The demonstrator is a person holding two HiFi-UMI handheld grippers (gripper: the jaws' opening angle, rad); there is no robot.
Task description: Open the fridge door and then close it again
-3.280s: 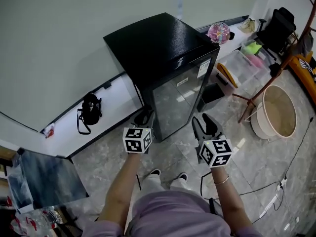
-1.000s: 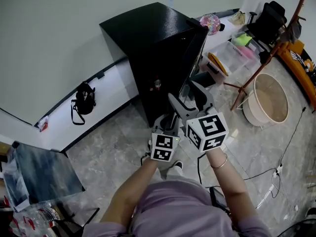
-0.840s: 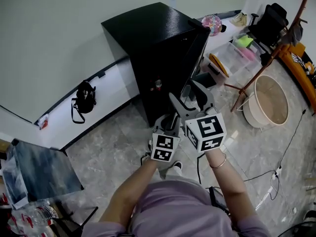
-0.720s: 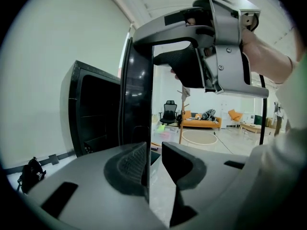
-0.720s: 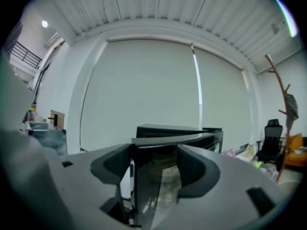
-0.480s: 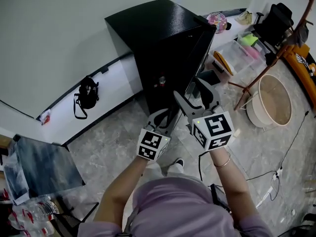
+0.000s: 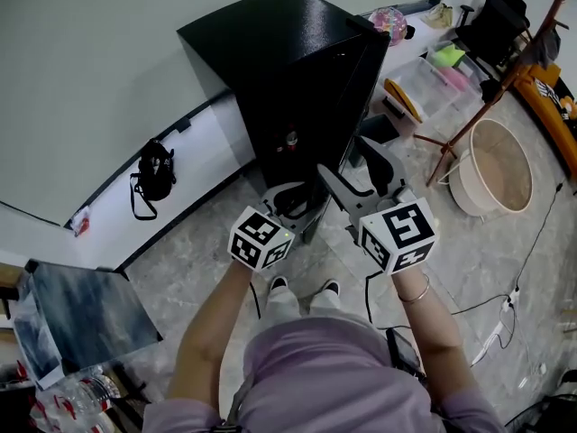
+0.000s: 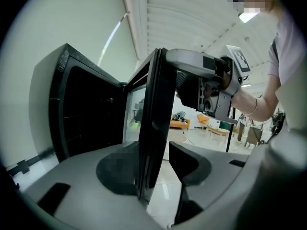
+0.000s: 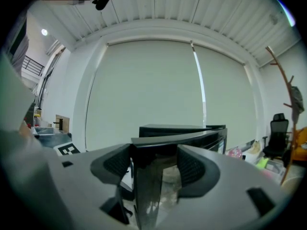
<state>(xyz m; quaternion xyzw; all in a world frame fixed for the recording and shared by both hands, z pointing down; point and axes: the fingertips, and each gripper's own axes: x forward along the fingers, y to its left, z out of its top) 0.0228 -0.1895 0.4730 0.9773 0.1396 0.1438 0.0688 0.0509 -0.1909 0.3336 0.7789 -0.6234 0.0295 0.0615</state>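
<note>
Head view shows us the boxy, glossy black fridge (image 7: 270, 43), glass-fronted door (image 7: 356, 88) ajar. Our left gripper (image 7: 296, 201) and right gripper (image 7: 347, 161) straddle its edge unclamped, jaws having just been opening wide.

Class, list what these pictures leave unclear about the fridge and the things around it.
- Fridge shelves: head and left gripper views, interior too dark.
- Door front: left gripper view, seen edge-on.
- Left gripper, jaws just opened astride the door edge: head view, pads hidden under its own body.
- Bag: head view, too small for detail.
</note>
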